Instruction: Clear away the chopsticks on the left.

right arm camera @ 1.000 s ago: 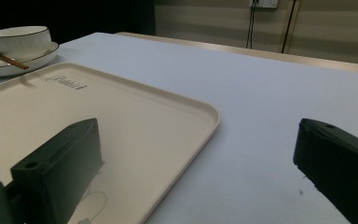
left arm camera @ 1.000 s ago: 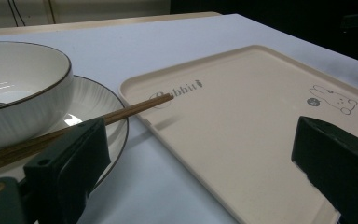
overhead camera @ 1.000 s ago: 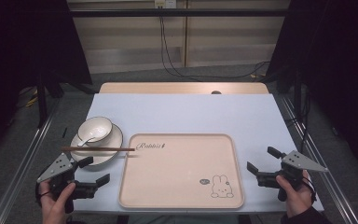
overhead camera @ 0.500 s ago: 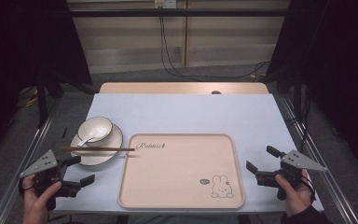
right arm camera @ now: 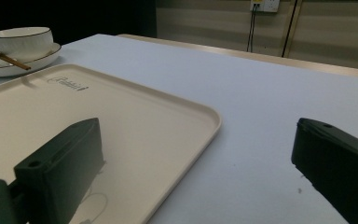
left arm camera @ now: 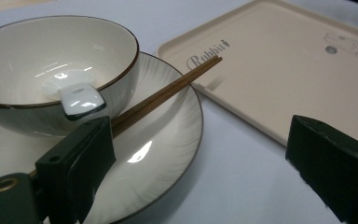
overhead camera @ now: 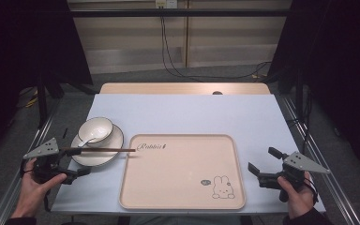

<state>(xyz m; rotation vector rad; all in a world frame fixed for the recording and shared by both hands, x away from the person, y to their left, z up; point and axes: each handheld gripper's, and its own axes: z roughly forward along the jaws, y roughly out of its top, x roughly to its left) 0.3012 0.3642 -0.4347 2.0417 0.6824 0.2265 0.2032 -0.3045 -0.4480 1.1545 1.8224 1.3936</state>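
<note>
Leftward has gone the left tool point(overhead camera: 77, 161) — its near jaw hides the chopsticks' point(left arm camera: 168, 91) end.

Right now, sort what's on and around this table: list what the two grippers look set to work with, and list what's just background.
Likely in play:
left gripper, open, by the plate
bowl on that plate, spoon in it
chopsticks laid across the plate
empty tray
right gripper, open, beside the tray

Just background:
cables behind the table
wall socket
</note>
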